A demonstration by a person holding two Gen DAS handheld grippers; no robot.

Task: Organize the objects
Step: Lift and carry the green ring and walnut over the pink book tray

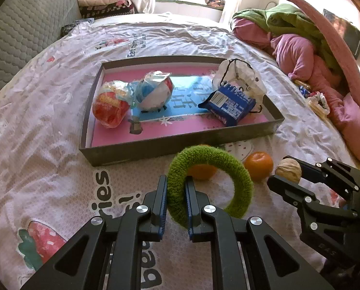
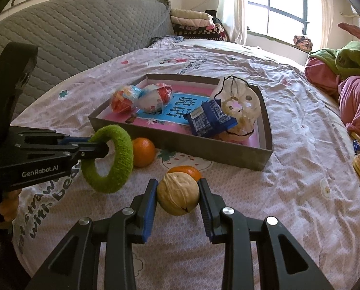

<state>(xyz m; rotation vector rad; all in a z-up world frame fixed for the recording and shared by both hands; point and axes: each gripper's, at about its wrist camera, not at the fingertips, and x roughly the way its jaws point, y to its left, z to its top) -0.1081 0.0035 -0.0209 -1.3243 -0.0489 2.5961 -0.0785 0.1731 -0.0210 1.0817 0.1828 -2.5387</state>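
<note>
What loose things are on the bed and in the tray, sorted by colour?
Green: 1, ring
Orange: 2, tangerines
Tan: 1, walnut
Red and white: 2, wrapped snacks
Blue: 1, packet
White: 1, bag
Total: 8

Both tools are black, made of flat bars with long cut-out holes. The left gripper (image 1: 176, 193) has shiny round silver screws and blue pads inside its jaws. The right gripper (image 2: 177, 197) looks the same. White letters saying "GenRobot.AI" sit on the left one's side, at 9 o'clock in the right wrist view.
</note>
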